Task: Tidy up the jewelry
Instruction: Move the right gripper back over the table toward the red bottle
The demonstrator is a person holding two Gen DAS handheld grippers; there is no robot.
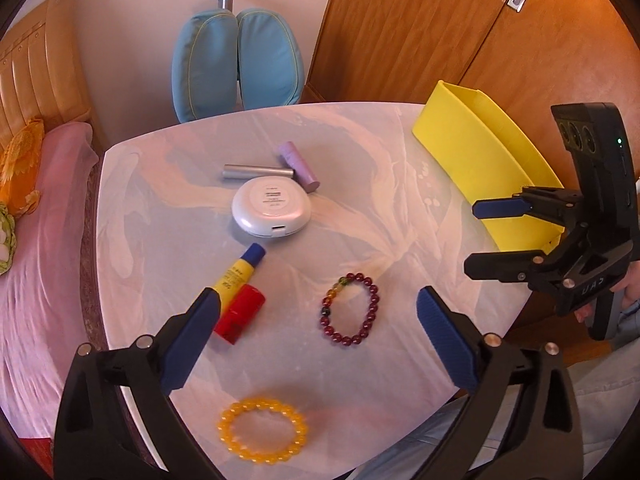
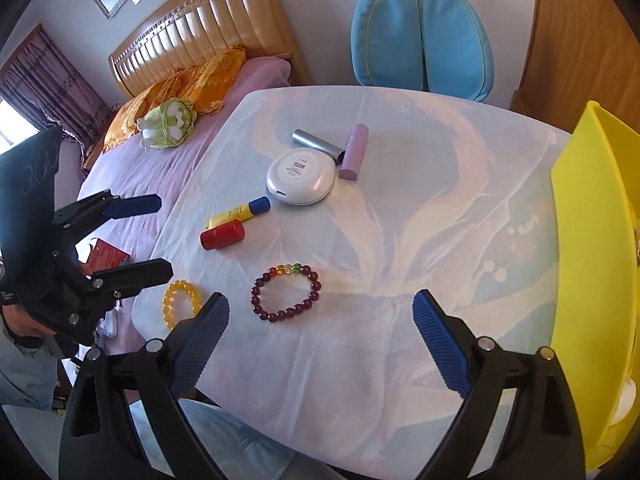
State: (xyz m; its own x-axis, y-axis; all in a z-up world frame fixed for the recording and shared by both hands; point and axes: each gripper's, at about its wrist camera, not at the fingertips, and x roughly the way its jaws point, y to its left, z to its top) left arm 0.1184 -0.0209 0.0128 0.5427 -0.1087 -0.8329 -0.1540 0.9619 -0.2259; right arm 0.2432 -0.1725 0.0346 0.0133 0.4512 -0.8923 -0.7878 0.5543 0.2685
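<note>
Both my claws hang spread wide and empty above the counter (image 1: 400, 184): left claw (image 1: 318, 322), right claw (image 2: 320, 326). The dark red bracelet (image 1: 351, 309) lies flat mid-counter between the left claw's fingers in its view; the yellow bracelet (image 1: 263, 430) lies at the near edge. The yellow bin (image 1: 486, 168) stands at the counter's right edge.

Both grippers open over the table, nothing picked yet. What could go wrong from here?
1. The yellow bracelet lies close to the table's near edge; a nudge from the left gripper might push it off.
2. The dark red bracelet is a loose bead loop lying flat on the cloth; the right gripper may pinch cloth with it or let it slip.
3. The yellow bin has a tall wall, so a low carry could snag.
</note>
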